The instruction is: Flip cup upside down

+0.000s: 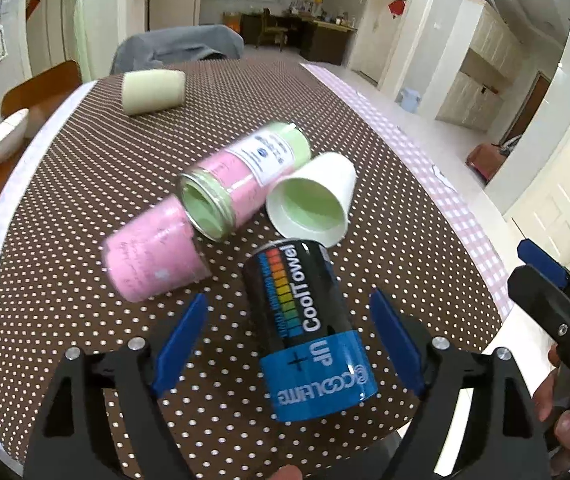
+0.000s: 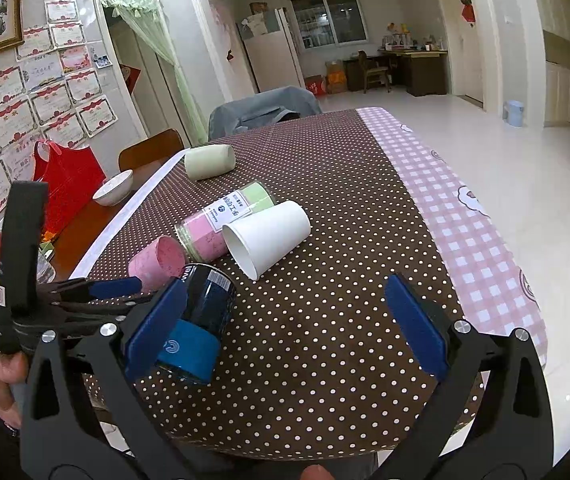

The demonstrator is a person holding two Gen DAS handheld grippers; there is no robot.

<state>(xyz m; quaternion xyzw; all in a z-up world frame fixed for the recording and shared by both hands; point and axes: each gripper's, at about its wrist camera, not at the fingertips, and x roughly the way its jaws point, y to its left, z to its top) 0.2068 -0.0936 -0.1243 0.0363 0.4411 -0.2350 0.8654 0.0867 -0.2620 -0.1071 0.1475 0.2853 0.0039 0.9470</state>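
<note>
A white paper cup (image 1: pixel 313 200) (image 2: pixel 265 232) lies on its side mid-table, mouth toward me. A pink cup (image 1: pixel 153 256) (image 2: pixel 157 260) and a pale green cup (image 1: pixel 153 90) (image 2: pixel 209 162) also lie on their sides. A black and blue CoolTowel can (image 1: pixel 309 328) (image 2: pixel 201 320) lies nearest me. My left gripper (image 1: pixel 289 298) is open, its blue fingers on either side of the can, apart from it. My right gripper (image 2: pixel 285 282) hangs open over bare tablecloth, right of the can, with nothing between its fingers.
A pink and green jar (image 1: pixel 245 184) (image 2: pixel 221 224) lies between the pink and white cups. The brown dotted tablecloth (image 2: pixel 325 340) ends close to me. A white bowl (image 2: pixel 113 188) and a red bag (image 2: pixel 65 184) sit at the left. A grey-covered chair (image 2: pixel 265 108) stands at the far end.
</note>
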